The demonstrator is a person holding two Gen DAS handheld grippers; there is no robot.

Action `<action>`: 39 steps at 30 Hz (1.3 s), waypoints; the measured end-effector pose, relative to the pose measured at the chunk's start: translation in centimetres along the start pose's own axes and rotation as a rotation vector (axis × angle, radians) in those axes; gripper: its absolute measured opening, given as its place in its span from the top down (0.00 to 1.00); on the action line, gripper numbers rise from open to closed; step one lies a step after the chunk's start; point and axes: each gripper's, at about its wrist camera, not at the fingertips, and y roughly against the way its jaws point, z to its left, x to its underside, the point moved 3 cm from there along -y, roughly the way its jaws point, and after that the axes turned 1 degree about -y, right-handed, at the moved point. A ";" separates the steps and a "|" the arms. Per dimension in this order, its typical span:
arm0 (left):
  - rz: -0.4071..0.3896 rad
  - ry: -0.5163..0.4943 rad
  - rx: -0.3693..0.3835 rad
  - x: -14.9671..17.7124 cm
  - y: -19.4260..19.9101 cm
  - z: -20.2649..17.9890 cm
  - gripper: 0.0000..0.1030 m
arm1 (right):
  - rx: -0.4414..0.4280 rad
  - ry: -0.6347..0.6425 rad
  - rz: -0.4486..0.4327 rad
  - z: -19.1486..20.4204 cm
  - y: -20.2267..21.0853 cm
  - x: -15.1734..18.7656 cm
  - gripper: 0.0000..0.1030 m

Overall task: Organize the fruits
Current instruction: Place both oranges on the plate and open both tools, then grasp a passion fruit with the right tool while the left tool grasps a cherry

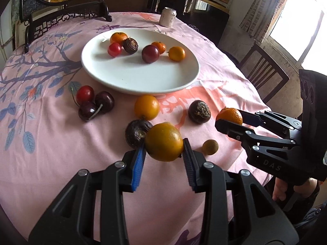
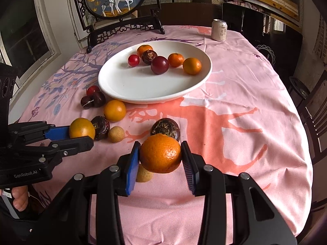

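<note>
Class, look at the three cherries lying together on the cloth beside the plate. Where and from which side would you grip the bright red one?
Grip the red cherry across its round body, descending from above on its outer side: two dark cherries touch it nearer the gripper, and its thin stem offers little to hold.

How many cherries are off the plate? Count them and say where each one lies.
3, clustered on the tablecloth left of the plate: a red cherry, a dark cherry beside it, another dark cherry in front. None seems hidden.

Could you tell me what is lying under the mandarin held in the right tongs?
Below the mandarin in the right tongs, a small tan fruit peeks out on the pink tablecloth. The mandarin and the left pad cover most of it.
</note>
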 end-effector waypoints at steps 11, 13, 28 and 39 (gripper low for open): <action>-0.016 0.005 -0.177 -12.1 -2.3 6.3 0.65 | 0.038 0.078 -0.045 0.7 -3.7 -10.2 0.61; -0.008 0.028 -0.194 -14.3 -3.5 7.6 0.65 | 0.038 0.095 -0.053 1.0 -5.6 -12.9 0.61; 0.064 0.084 -0.203 -17.8 -9.0 10.7 0.64 | 0.091 0.092 0.011 -0.4 -14.2 -18.9 0.52; -0.071 0.066 -0.187 -13.2 -0.7 8.6 0.35 | 0.171 0.166 -0.023 0.6 -6.1 -14.3 0.40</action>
